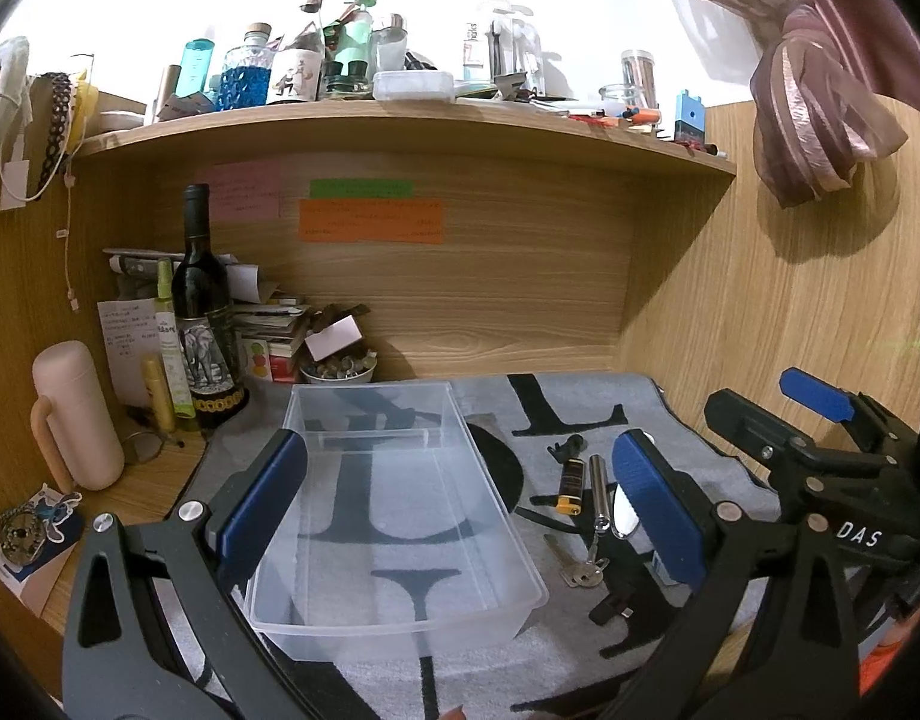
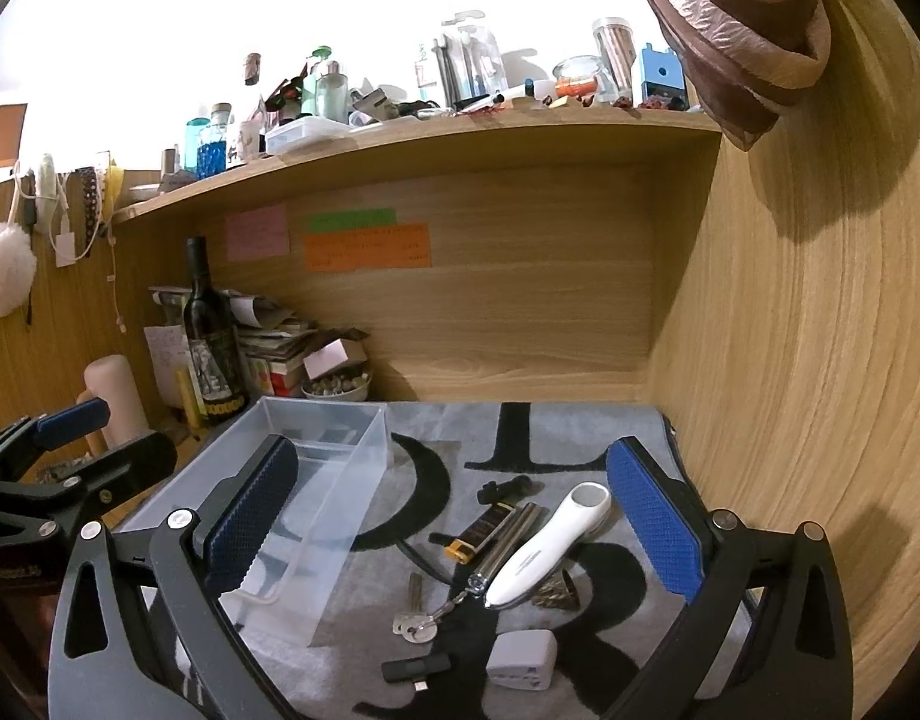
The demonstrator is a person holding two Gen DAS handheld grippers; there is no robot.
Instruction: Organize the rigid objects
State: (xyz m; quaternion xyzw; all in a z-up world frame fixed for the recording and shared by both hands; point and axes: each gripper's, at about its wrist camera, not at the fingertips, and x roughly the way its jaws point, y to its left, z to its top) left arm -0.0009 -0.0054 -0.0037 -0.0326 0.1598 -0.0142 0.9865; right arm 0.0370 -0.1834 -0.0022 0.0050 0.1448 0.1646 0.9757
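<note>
1. At the far left of the desk stands a pink flask (image 1: 76,414), with a wine bottle (image 1: 205,312) beside it.
2. The left gripper (image 1: 460,498) hovers over the clear plastic bin (image 1: 394,516), jaws wide and holding nothing.
3. Right of the bin, on the grey mat (image 2: 580,420), lie a lighter (image 2: 481,531), a metal flashlight (image 2: 508,546), keys (image 2: 412,624) and a white handheld device (image 2: 550,546).
4. The right gripper (image 2: 454,519) hangs over these items, jaws wide, empty.

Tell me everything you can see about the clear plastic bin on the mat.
The clear plastic bin is a rectangular, see-through tub with a rolled rim and a low divider wall across its far end. It looks empty. It sits upright on the grey lettered mat, left of the scattered small items. The left gripper hangs open over it; nothing visibly touches it but the mat.
</note>
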